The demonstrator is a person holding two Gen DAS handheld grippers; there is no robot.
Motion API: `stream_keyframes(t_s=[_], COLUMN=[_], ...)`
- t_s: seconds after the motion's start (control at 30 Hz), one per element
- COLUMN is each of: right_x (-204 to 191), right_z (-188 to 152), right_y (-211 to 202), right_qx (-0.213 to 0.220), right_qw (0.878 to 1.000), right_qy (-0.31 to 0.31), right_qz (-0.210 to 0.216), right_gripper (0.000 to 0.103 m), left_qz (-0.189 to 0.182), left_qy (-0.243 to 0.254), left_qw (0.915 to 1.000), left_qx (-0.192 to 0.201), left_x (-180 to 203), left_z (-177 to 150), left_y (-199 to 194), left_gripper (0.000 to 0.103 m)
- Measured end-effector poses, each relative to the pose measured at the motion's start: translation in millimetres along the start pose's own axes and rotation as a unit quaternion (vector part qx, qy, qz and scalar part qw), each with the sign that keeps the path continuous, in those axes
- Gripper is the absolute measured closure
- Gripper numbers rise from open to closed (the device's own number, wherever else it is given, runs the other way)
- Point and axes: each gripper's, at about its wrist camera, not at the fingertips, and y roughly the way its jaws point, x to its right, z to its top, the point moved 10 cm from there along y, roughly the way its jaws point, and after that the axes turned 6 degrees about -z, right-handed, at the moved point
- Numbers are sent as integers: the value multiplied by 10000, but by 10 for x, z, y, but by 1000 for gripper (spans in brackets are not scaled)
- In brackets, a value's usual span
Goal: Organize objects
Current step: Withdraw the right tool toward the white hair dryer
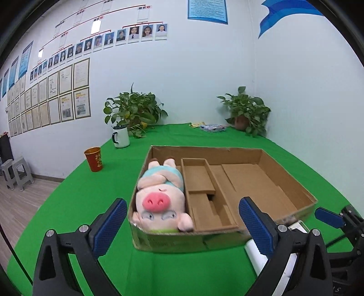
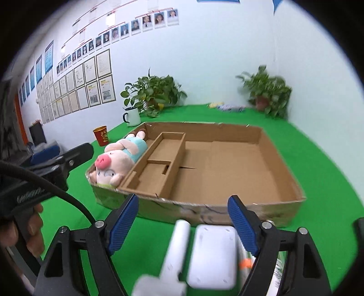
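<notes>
A: Report tool state, nearest items first.

B: The left gripper (image 1: 183, 224) has its jaws spread wide and holds nothing; it hovers before the near wall of the cardboard box (image 1: 293, 184). The right gripper (image 2: 183, 224) is also spread wide, over a white rectangular device (image 2: 212, 255) and a white cylinder (image 2: 176, 250) lying on the cloth in front of the box. Both white items are blurred; whether the blue pads (image 2: 242, 226) touch them cannot be told. An orange spot beside the right pad cannot be identified.

A: Task item location?

B: The plush pig (image 1: 160, 195) lies in the narrow left compartment of the box, snout toward the camera, feet toward the far wall. The middle insert and the wide right compartment hold nothing.

A: Legible markings?

B: Raised lettering on the left gripper's handle shows in the right wrist view but cannot be read. The red cup (image 1: 93, 158) bears gold characters, too small to read. Wall documents and the blue poster (image 1: 207, 10) are illegible.

A: Surface and room?

B: A green cloth (image 1: 91, 200) covers the table. Beyond the box stand a white mug (image 1: 121, 136), two potted plants (image 1: 134, 109) and a flat packet (image 1: 212, 128) near the white wall. Portrait photos (image 1: 134, 34) and framed sheets (image 1: 66, 100) hang at left. Grey stools (image 1: 17, 172) stand on the wood floor, partly cut off.
</notes>
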Motion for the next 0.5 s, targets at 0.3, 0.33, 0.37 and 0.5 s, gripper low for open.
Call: stream_keyframes(t_s=[0.3, 0.33, 0.37, 0.5], right_x=[196, 200, 212, 153], right_z=[-328, -356, -388, -585], right_y=[-272, -288, -298, -339], right_qx=[64, 44, 20, -189], right_qw=[9998, 9997, 9995, 9989], right_qy=[200, 245, 311, 285], right_qz=[-55, 9, 99, 318], right_gripper=[38, 19, 18, 18], left_qz=[-233, -231, -231, -601], left_qy=[-459, -413, -397, -606], left_qw=[9976, 9977, 9977, 9954], left_qx=[-467, -490, -504, -446], left_x=[137, 157, 170, 215], left_z=[-344, -366, -387, -400], left_y=[-119, -131, -139, -173], left_gripper=[81, 54, 34, 1])
